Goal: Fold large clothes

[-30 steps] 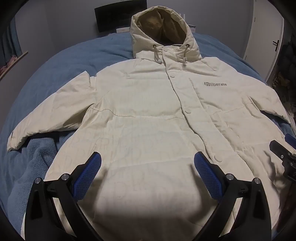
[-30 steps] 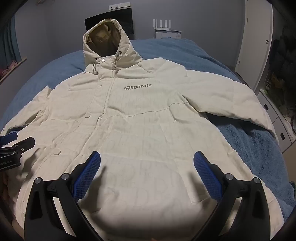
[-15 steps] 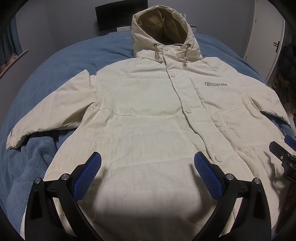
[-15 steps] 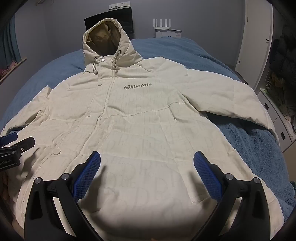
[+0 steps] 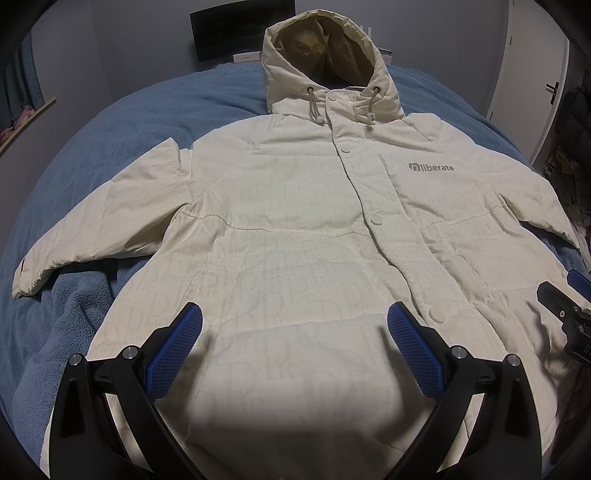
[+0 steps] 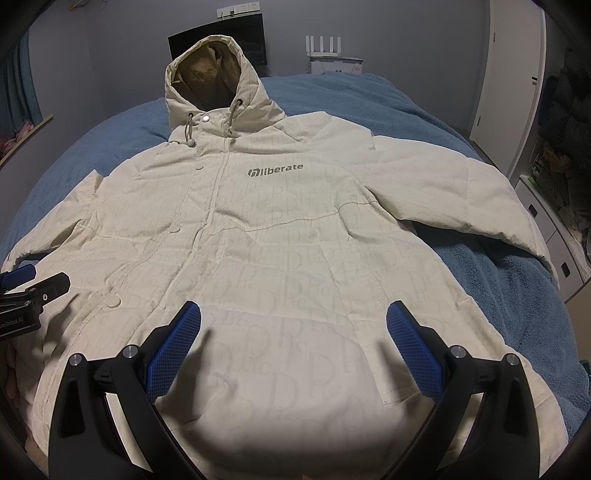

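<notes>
A large cream hooded jacket (image 5: pixel 295 229) lies flat, front up, on the blue bed, sleeves spread to both sides and hood at the far end. It fills the right wrist view too (image 6: pixel 288 240). My left gripper (image 5: pixel 294 325) hovers open and empty over the lower left front of the jacket. My right gripper (image 6: pixel 293 325) hovers open and empty over the lower right front. The right gripper also shows at the right edge of the left wrist view (image 5: pixel 569 306); the left gripper shows at the left edge of the right wrist view (image 6: pixel 33 291).
A blue fleece blanket (image 5: pixel 122 122) covers the bed (image 6: pixel 369 96). A dark monitor (image 5: pixel 229 29) and a white router (image 6: pixel 332 51) stand by the far wall. White cabinet doors (image 6: pixel 513 85) and drawers (image 6: pixel 546 229) line the right side.
Both grippers have moved slightly lower and forward over the jacket's hem area. The jacket has not moved and both grippers stay open.
</notes>
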Demonstrator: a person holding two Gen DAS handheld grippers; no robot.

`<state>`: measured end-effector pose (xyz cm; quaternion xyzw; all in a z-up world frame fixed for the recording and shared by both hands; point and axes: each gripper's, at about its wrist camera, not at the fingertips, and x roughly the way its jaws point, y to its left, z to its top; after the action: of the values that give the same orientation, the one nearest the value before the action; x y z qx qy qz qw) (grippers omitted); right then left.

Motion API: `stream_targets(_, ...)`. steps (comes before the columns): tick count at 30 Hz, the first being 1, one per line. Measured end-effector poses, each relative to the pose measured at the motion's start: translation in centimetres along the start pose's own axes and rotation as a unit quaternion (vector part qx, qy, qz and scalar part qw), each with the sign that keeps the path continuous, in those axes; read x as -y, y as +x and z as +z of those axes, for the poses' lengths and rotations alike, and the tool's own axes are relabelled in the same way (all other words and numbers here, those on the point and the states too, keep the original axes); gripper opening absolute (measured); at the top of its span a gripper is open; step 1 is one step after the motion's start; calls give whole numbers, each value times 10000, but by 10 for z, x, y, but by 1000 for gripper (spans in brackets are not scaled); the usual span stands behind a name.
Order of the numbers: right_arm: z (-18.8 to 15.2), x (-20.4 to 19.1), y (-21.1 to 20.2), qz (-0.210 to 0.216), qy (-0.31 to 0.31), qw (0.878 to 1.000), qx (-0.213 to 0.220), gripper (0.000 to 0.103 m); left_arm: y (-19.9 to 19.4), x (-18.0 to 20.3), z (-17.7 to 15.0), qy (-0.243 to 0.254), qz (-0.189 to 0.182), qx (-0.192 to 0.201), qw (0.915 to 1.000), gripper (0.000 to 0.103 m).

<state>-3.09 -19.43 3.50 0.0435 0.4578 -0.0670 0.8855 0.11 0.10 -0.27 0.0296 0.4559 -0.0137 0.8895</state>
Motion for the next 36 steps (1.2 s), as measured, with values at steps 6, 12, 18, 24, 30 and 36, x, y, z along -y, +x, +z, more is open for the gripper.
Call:
stream_targets(6,0,0,0,6,3,10000,-4,97,0,0,0,-6,-2,-4,10000,97)
stream_targets(12,0,0,1,6,4,10000,-10,97,0,0,0,-4,-5,-10,10000,97)
stream_targets(18,0,0,2,9,8,10000,-16,97,0,0,0,-9,-10,-14,10000,97)
stream_targets(24,0,0,3,12,11,10000,-21,97,1,0,0,-8,-9,-23,10000,97)
stream_targets(30,1,2,4,13,11,10000,-28,97,2,-1,-4,-11,-11,-27,10000,97)
stream_targets(36,-1,-2,4,12,11,10000,-28,97,4,0,-7,-10,-11,-29,10000,97)
